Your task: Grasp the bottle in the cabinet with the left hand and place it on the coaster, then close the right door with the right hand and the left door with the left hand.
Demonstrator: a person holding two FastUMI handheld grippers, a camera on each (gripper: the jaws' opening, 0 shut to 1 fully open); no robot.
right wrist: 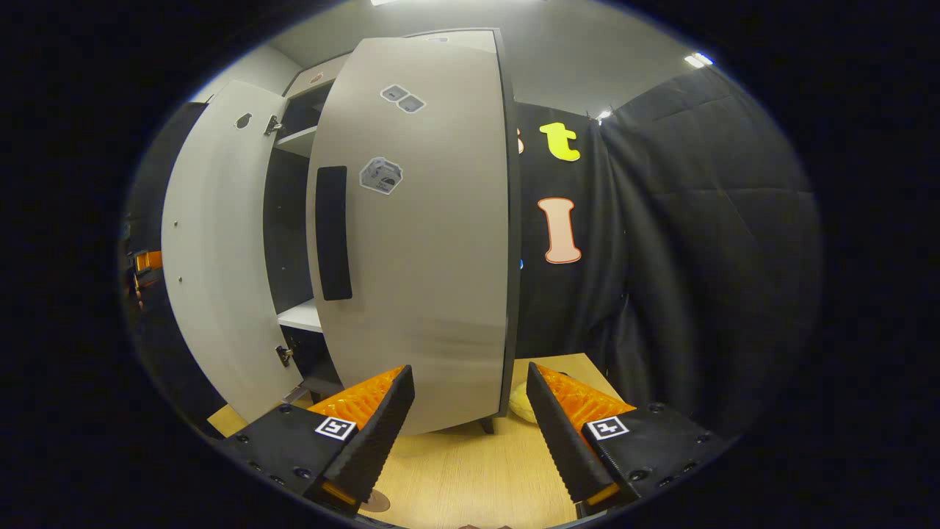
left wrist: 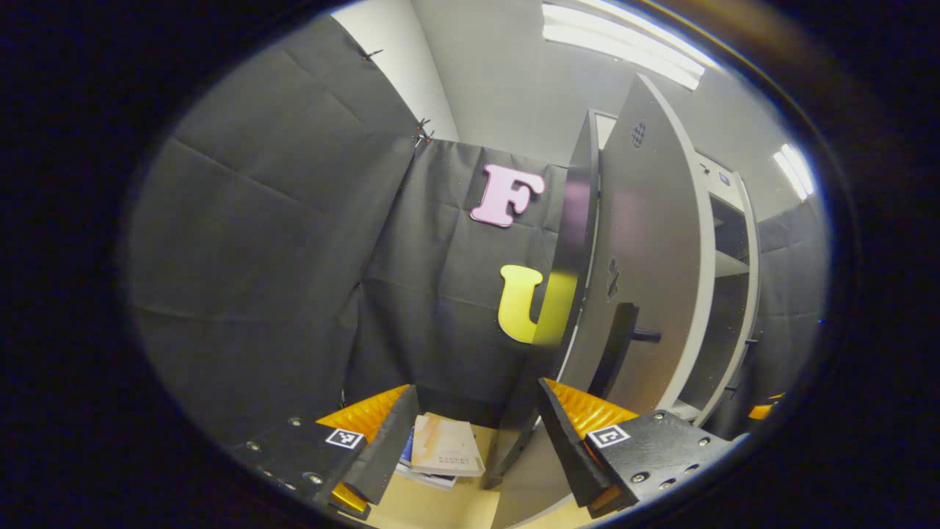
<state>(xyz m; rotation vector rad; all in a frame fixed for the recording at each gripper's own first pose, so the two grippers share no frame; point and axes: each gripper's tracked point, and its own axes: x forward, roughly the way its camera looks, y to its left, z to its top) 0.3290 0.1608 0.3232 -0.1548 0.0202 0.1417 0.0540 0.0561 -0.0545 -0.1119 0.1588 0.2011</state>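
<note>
Facing the right door (right wrist: 418,242), the right hand-held gripper (right wrist: 470,433) is held spread and empty, low over the surface (right wrist: 470,477); the door's tall panel stands just ahead, half open. The left hand-held gripper (left wrist: 477,441), also spread, is aimed at the left door (left wrist: 646,257)'s edge.

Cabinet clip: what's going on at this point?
A person holds a gripper in each hand in front of a cabinet whose two doors stand open. The left gripper is open, empty, and close to the edge of the left door, above a stack of books on the table. The right gripper is also open and empty, facing the outside of the right door. Neither door is closed yet. A shelf shows between the doors.
</note>
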